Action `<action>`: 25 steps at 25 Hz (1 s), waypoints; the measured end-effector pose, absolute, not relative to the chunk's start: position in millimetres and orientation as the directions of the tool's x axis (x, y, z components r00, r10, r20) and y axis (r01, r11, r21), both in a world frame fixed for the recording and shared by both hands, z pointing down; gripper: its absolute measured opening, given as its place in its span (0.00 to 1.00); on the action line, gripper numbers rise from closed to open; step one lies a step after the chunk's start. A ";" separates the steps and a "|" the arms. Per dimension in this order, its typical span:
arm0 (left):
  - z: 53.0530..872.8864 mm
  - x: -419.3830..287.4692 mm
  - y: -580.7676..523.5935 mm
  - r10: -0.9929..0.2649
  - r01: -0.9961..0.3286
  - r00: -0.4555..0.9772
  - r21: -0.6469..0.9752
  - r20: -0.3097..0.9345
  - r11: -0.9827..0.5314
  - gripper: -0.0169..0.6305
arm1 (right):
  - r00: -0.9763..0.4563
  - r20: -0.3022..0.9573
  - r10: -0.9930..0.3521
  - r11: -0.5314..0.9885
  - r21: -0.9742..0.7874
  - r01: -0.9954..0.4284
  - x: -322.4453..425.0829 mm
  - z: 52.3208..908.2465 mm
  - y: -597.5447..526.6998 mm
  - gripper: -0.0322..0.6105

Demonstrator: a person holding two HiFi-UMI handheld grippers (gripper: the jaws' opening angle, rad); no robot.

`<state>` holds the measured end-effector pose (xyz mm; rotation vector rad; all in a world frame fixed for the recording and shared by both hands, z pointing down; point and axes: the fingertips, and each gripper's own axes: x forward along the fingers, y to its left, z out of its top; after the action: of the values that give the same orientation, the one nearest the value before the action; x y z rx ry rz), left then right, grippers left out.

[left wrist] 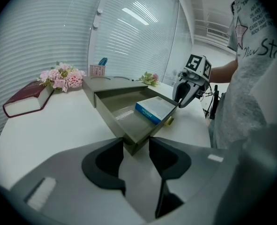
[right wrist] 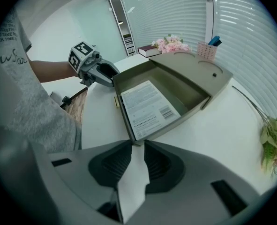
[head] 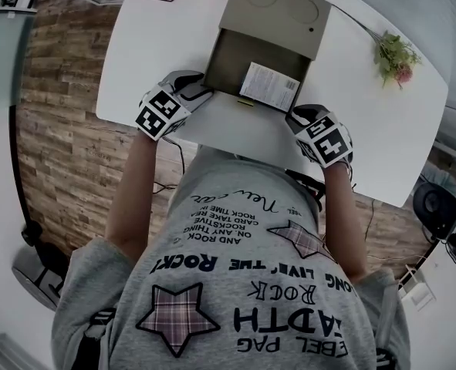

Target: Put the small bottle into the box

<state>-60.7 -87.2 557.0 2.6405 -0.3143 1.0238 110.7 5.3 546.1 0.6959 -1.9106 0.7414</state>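
Note:
An open olive box lies on the white table, its lid folded back behind it. A flat white-and-blue package rests inside against the near wall. I see no small bottle in any view. My left gripper is at the box's near left corner. In the left gripper view that corner of the box sits between the left gripper's pads, touching both. My right gripper is at the near right corner. The right gripper's tips pinch that corner of the box.
A dark red book and pink flowers lie at the table's far left. A pink pen holder stands behind the lid. A flower sprig lies to the right. The table's near edge meets the person's shirt.

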 end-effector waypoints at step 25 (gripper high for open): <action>546.0 -59.4 -90.7 -0.132 -0.353 0.716 0.193 0.685 -0.915 0.30 | -0.437 0.877 -0.198 0.647 -0.217 -0.731 113.3 534.2 1.4 0.18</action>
<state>-59.4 -90.7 546.0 2.6130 -0.3808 1.0084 113.3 1.4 534.2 0.7271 -1.9662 0.7460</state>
